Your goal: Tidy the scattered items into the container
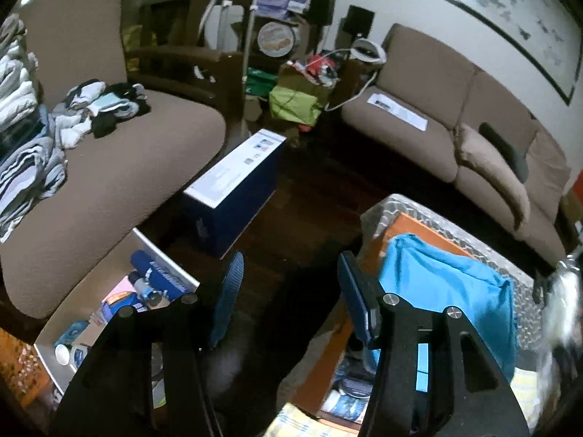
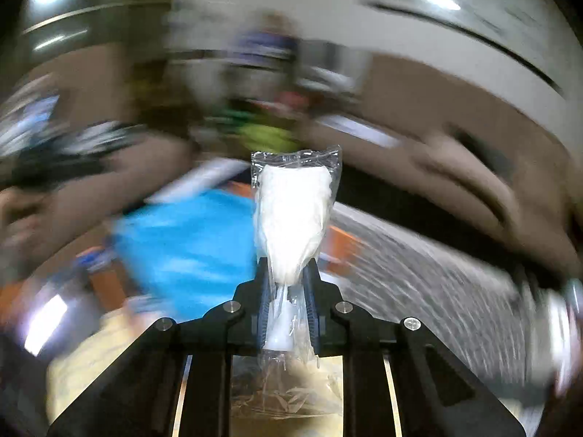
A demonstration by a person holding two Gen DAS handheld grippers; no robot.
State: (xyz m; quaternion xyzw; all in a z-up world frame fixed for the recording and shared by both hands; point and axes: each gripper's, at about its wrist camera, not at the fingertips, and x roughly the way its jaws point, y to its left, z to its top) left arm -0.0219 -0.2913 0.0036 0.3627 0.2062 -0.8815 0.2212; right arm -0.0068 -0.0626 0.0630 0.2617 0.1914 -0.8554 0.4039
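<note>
In the right wrist view my right gripper [image 2: 288, 269] is shut on a clear plastic packet [image 2: 295, 215] with a white wad inside. The packet sticks up past the fingertips, and everything behind it is smeared by motion. In the left wrist view my left gripper [image 1: 291, 266] is open with nothing between its blue pads, above dark floor. Left of it stands an open white cardboard box [image 1: 164, 255] holding several small items. On its right a bright blue cloth [image 1: 448, 284] lies over an orange table [image 1: 411, 222]. A blurred white shape [image 1: 563, 291] shows at the right edge.
A brown armchair [image 1: 120, 174] with piled clothes stands behind the box. A long blue-and-white carton [image 1: 233, 185] lies on the floor ahead. A brown sofa [image 1: 430, 123] runs along the right wall, and bags [image 1: 295, 102] fill the corner.
</note>
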